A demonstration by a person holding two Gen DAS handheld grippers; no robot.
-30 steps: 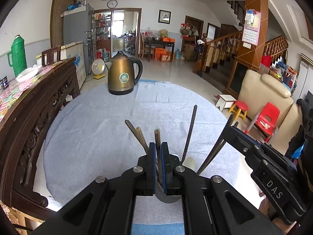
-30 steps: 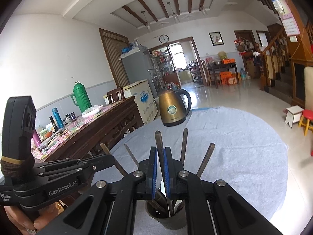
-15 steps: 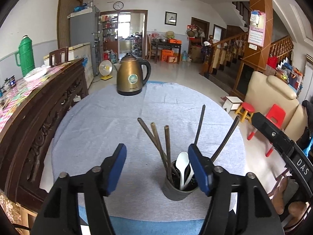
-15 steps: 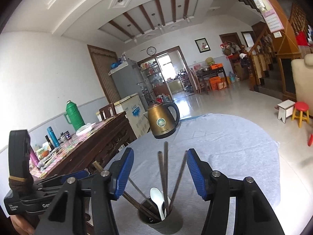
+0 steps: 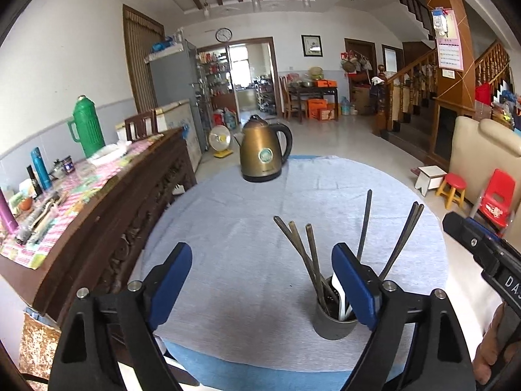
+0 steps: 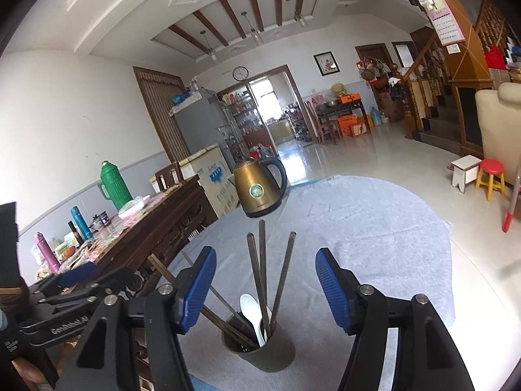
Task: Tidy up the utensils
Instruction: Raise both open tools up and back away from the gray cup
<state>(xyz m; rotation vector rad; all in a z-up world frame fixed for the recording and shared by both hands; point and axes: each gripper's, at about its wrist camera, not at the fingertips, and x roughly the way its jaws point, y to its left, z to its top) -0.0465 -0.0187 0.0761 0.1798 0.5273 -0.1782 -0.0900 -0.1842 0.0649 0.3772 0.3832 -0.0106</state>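
Note:
A grey utensil cup (image 5: 332, 323) stands near the front edge of the round table (image 5: 247, 215) with a grey cloth. It holds several dark chopsticks (image 5: 302, 254) and a white spoon (image 6: 252, 309). My left gripper (image 5: 260, 273) is open and empty, pulled back; its right finger overlaps the cup. My right gripper (image 6: 263, 280) is open and empty, above and behind the cup (image 6: 260, 347), which shows between its blue pads (image 6: 198, 288). Each gripper shows at the edge of the other's view.
A bronze electric kettle (image 5: 263, 154) stands at the table's far side. A dark carved sideboard (image 5: 107, 202) with bottles and a green thermos (image 5: 86, 127) runs along the left. Stools and a red chair (image 5: 496, 198) stand on the floor at right.
Both grippers were shut on chopsticks in the cup a second ago. They have opened, let go and drawn back and up; the chopsticks stay in the cup.

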